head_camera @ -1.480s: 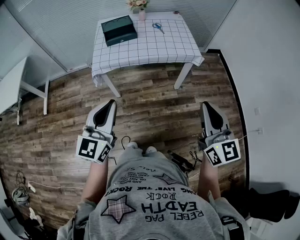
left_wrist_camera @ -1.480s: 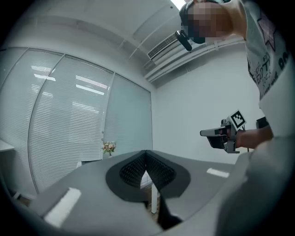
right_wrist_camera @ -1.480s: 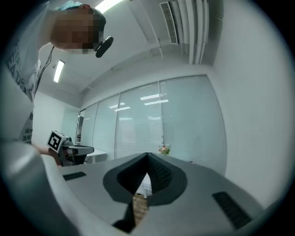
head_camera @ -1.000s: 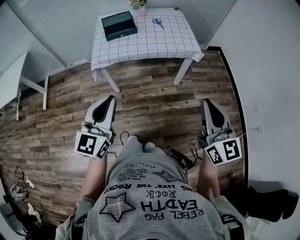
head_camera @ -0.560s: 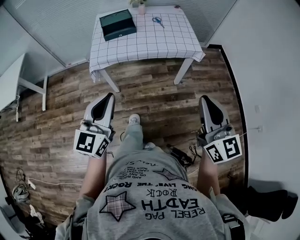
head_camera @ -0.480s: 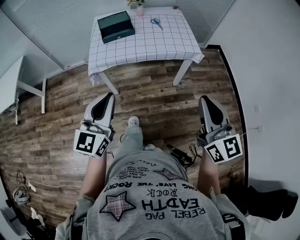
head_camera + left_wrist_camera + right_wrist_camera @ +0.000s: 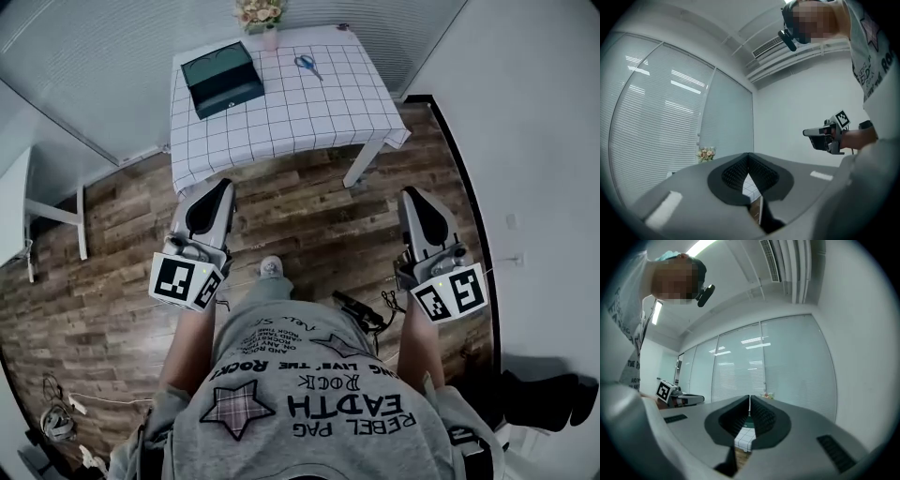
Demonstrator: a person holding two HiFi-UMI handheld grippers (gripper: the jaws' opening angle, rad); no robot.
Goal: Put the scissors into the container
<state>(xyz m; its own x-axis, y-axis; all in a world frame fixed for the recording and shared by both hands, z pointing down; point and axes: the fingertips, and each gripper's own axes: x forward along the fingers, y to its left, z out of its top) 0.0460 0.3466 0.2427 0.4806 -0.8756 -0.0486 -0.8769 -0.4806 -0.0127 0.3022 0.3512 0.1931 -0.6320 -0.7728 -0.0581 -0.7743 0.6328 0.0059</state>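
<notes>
Blue-handled scissors point(image 7: 307, 64) lie near the far edge of a table point(image 7: 309, 108) covered in a white checked cloth. The dark green container point(image 7: 221, 80), an open box, stands at the table's far left. Both grippers hang over the wooden floor, well short of the table. My left gripper point(image 7: 223, 184) points at the table's near edge with its jaws shut and nothing between them; its tips point(image 7: 748, 154) meet in the left gripper view. My right gripper point(image 7: 410, 193) is to the right of the table leg, also shut and empty point(image 7: 749, 397).
A vase of flowers point(image 7: 260, 14) stands at the table's back edge. A blind-covered glass wall runs behind the table and a white wall point(image 7: 525, 141) along the right. Another white table point(image 7: 14, 202) is at the left. Cables point(image 7: 367, 315) lie on the floor by the person's foot point(image 7: 270, 267).
The table has drawn nearer and lower in the head view as the person steps toward it. Both grippers stay shut at the person's sides.
</notes>
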